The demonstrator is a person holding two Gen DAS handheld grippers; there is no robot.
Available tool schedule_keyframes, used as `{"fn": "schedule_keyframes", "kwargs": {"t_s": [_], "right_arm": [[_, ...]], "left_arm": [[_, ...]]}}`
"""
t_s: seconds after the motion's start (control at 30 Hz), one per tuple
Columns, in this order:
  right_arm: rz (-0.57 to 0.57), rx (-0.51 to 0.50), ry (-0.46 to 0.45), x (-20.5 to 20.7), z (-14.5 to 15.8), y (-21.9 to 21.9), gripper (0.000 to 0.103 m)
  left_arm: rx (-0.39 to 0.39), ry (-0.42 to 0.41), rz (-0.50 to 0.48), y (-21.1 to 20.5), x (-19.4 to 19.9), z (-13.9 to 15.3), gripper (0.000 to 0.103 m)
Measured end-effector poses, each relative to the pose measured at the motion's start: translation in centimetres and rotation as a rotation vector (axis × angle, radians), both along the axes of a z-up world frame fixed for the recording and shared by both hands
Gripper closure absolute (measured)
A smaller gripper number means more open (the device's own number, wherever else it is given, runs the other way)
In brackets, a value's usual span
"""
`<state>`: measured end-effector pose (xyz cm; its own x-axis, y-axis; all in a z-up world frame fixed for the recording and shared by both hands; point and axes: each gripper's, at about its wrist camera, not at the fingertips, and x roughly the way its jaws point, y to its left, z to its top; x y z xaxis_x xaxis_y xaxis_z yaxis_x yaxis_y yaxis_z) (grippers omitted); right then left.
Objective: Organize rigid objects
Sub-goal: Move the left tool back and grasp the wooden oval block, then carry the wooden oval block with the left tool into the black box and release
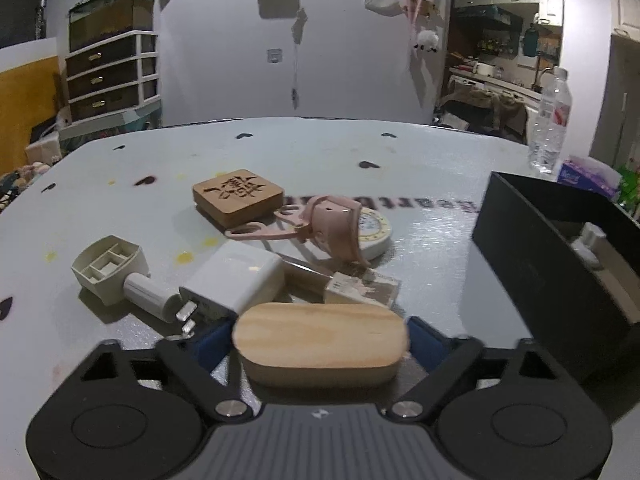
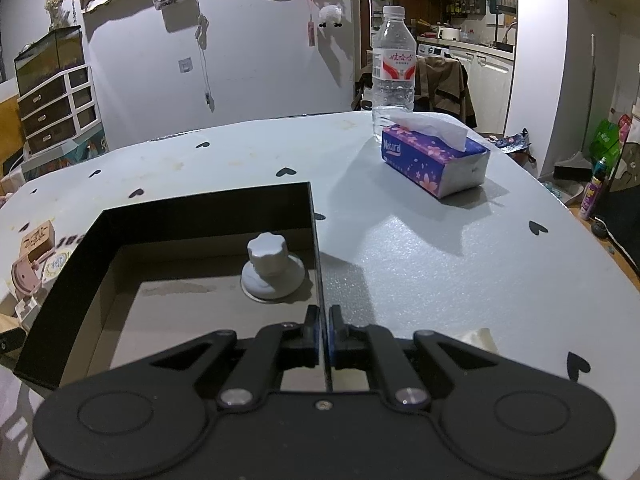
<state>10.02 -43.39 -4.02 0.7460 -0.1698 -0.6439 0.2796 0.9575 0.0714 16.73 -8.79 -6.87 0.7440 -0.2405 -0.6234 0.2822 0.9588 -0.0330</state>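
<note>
Left tongs [image 1: 320,344] pinching an oval wooden block [image 1: 320,342] by its two rounded ends, long axis running crosswise from one blue pad to the other, flat grain face up, held just over the bench [image 1: 420,152]. Just beyond, a cluster of loose things: white charger [image 1: 236,280] with prongs pointing toward the tongs, cream stamp-like piece [image 1: 116,268] on its side to the left with its open head facing up and left, a small brush [image 1: 340,284] lying slantwise, a pink clip [image 1: 320,226] over a round white disc [image 1: 378,232], and farther back a square wooden coaster [image 1: 239,196] lying flat. Black box [image 1: 560,256] at the right.

Right tongs [image 2: 325,336] pressed together on the black box's right wall [image 2: 316,248], one finger inside, one outside. In the box, a white knob on a round base [image 2: 272,268], upright near the back right corner. Beyond on the bench, a tissue pack [image 2: 436,160] and a water bottle [image 2: 394,68] standing behind it.
</note>
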Motion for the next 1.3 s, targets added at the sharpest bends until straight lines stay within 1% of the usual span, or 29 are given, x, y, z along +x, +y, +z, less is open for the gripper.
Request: {"fn": "schedule_keyframes", "kwargs": {"t_s": [0.07, 0.17, 0.27, 0.37, 0.53, 0.63, 0.67, 0.73, 0.8, 0.83, 0.93, 1.0, 1.07, 1.17, 1.3], "right_arm": [[-0.001, 0.0, 0.001, 0.0, 0.0, 0.0, 0.098], [0.0, 0.004, 0.002, 0.1, 0.0, -0.1, 0.098], [0.002, 0.0, 0.002, 0.1, 0.1, 0.0, 0.098], [0.007, -0.001, -0.001, 0.0, 0.0, -0.1, 0.098], [0.012, 0.002, -0.007, -0.1, 0.0, -0.2, 0.098], [0.019, 0.007, -0.011, -0.1, -0.1, -0.3, 0.098], [0.023, 0.008, -0.011, -0.1, -0.1, -0.3, 0.098], [0.029, 0.009, -0.012, -0.1, -0.1, -0.4, 0.098], [0.036, 0.012, -0.012, -0.1, -0.1, -0.5, 0.098], [0.043, 0.013, -0.011, -0.1, -0.1, -0.5, 0.098], [0.053, 0.024, -0.011, 0.0, -0.1, -0.8, 0.098], [0.059, 0.035, -0.012, 0.0, -0.1, -0.9, 0.099], [0.064, 0.05, -0.013, 0.1, -0.1, -1.2, 0.099], [0.072, 0.067, -0.013, 0.1, -0.1, -1.5, 0.098], [0.074, 0.088, -0.011, 0.4, -0.1, -1.7, 0.097]], "left_arm": [[0.012, 0.011, -0.012, 0.0, -0.3, 0.2, 0.015], [-0.002, 0.028, -0.033, 0.3, -0.8, 0.8, 0.015], [-0.042, 0.051, -0.08, 0.4, -1.3, 1.9, 0.015], [-0.082, 0.047, -0.163, -0.6, -1.8, 3.6, 0.015], [-0.122, -0.001, -0.329, -4.1, -2.0, 6.2, 0.015], [-0.107, -0.024, -0.424, -7.2, -1.3, 7.2, 0.015], [-0.105, -0.021, -0.458, -8.3, -1.0, 7.3, 0.015], [-0.105, 0.011, -0.523, -10.6, -0.1, 7.2, 0.015], [-0.087, 0.039, -0.606, -12.8, 0.9, 6.9, 0.015], [-0.064, 0.04, -0.651, -13.9, 1.1, 6.6, 0.015], [0.047, 0.046, -0.775, -17.2, 2.0, 5.6, 0.015], [0.086, 0.08, -0.847, -19.0, 2.5, 4.8, 0.015], [0.106, 0.109, -0.901, -20.4, 3.0, 4.1, 0.015], [0.133, 0.128, -0.986, -22.0, 3.3, 3.3, 0.015], [0.139, 0.168, -1.078, -23.9, 3.7, 2.3, 0.015]]}}
